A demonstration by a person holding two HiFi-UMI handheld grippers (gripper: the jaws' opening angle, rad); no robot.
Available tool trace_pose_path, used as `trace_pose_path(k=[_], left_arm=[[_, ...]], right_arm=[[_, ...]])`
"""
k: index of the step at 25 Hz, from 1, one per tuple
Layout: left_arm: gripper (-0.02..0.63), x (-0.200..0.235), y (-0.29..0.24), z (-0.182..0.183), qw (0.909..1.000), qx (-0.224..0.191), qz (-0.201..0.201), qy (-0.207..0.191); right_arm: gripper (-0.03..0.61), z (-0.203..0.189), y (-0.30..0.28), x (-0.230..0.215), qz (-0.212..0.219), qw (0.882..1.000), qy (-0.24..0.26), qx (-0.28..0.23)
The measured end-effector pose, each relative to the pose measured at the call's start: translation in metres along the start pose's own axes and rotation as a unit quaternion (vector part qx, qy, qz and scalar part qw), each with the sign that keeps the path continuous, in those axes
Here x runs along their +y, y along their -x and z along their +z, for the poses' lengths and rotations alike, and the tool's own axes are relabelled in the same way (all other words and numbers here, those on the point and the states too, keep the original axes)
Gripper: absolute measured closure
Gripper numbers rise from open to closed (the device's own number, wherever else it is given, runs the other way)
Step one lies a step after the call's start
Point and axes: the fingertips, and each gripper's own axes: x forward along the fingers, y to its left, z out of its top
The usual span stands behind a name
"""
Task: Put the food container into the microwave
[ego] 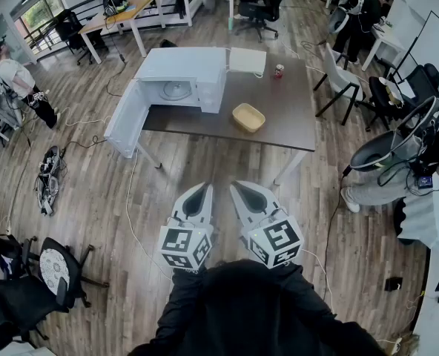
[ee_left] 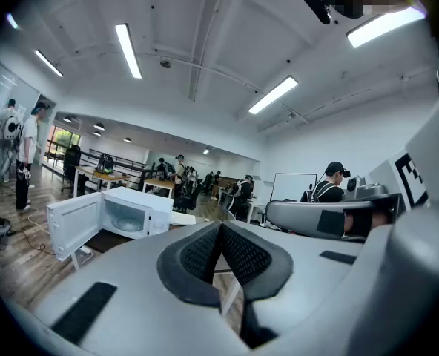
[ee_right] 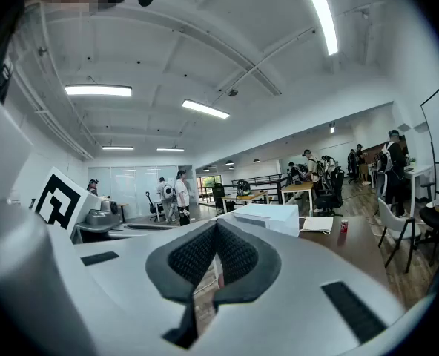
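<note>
The left gripper (ego: 201, 193) and right gripper (ego: 242, 193) hang empty, fingers pressed together, probably because nothing is within reach. The food container (ego: 248, 117) sits well ahead of the fingers on the surface (ego: 282, 113), beside the open microwave (ego: 182, 73).

Smooth white microwave (ego: 184, 67), wooden plank floor (ego: 205, 165)

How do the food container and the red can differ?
The food container is wide, low, tan, open-topped; the red can is small, narrow, upright. The food container sits near the table's near edge, the red can farther back. Both stand right of the microwave.
</note>
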Motion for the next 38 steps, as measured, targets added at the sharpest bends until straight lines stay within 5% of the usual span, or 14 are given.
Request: trace_pose_path(k=[16, 38], left_arm=[[0.580, 0.021, 0.022, -0.008, 0.9999, 0.002, 0.008, 0.012], [0.580, 0.065, 0.037, -0.055, 0.9978, 0.038, 0.009, 0.054]], right_arm=[[0.557, -0.015, -0.011, 0.025, -0.010, 1.000, -0.014, 0.008], [0.557, -0.070, -0.042, 0.055, -0.010, 0.996, 0.002, 0.083]])
